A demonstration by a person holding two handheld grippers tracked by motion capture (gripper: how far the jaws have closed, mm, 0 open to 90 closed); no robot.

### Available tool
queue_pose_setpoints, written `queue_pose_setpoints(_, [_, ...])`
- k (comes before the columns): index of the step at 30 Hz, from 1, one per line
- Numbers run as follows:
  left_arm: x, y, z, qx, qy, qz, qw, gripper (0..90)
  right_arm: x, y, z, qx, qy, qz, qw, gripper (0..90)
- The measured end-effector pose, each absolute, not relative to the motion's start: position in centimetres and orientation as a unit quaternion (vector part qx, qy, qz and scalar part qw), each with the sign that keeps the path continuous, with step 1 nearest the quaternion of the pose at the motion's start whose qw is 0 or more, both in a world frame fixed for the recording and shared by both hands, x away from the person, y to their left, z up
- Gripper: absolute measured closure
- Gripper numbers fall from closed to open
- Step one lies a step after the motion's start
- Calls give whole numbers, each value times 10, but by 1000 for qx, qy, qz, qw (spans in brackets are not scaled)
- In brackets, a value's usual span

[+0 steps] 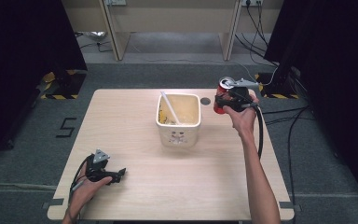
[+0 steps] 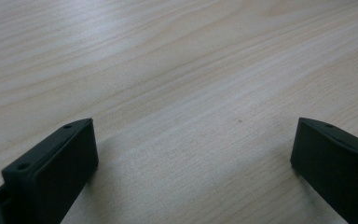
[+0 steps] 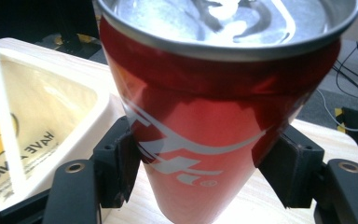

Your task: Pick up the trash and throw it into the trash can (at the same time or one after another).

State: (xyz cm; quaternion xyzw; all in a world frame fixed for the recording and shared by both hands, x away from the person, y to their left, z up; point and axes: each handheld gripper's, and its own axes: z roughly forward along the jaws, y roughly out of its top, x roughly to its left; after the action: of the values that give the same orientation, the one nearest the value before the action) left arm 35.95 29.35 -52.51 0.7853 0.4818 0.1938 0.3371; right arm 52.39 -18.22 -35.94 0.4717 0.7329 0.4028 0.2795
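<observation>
Between right gripper (image 3: pixel 200 172) jaws: red can (image 3: pixel 214 121), silver top.

on the surface (image 1: pixel 177 177) in front of you, the tub (image 1: pixel 178 119) sits just behind the middle, with a straw (image 1: pixel 169 108) leaning inside it toward its left wall. to the right of the tub, near the far right corner, your right hand-held gripper (image 1: pixel 223 100) has the can (image 1: pixel 223 93) between its jaws, close beside the tub. your left hand-held gripper (image 1: pixel 120 175) rests low near the front left corner, well apart from the tub, jaws spread.
</observation>
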Motion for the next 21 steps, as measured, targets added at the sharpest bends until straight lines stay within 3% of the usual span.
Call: queue_pose_setpoints(21, [359, 293, -525, 785, 482, 194, 337, 0, 499, -155, -308, 423, 751, 427, 274, 342])
